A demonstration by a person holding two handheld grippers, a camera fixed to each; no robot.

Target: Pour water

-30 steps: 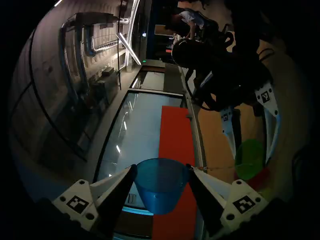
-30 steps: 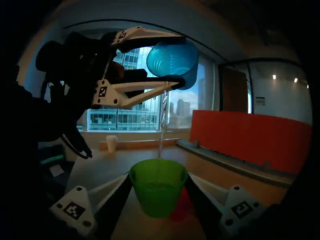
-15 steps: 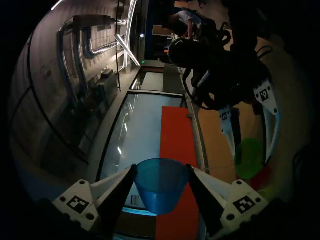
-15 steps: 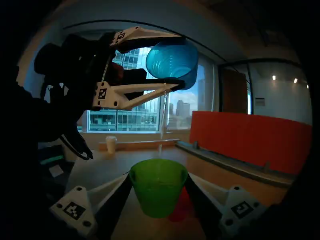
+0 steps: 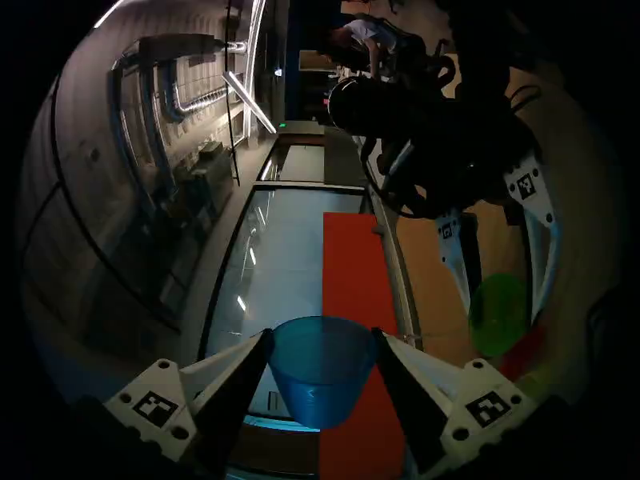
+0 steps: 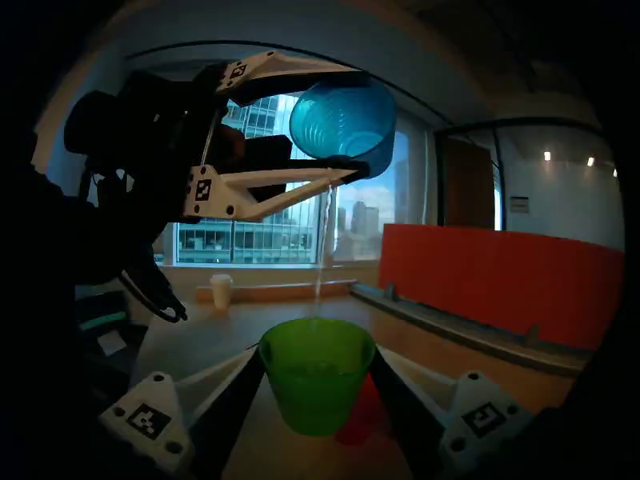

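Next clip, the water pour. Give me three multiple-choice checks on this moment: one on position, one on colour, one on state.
1. In the right gripper view, where is the blue cup relative to the green cup?
A) above it
B) inside it
C) level beside it

2. What colour is the cup between the fingers of the right gripper?
A) purple
B) black
C) green

3. How does the left gripper hold the blue cup?
A) upright
B) tipped on its side, with a thin stream falling
C) upside down

Key:
1 A: the blue cup is high in the view, over the green cup's rim.
2 C: the green cup sits between its two fingers.
3 B: the cup's mouth faces sideways and water runs down toward the green cup.
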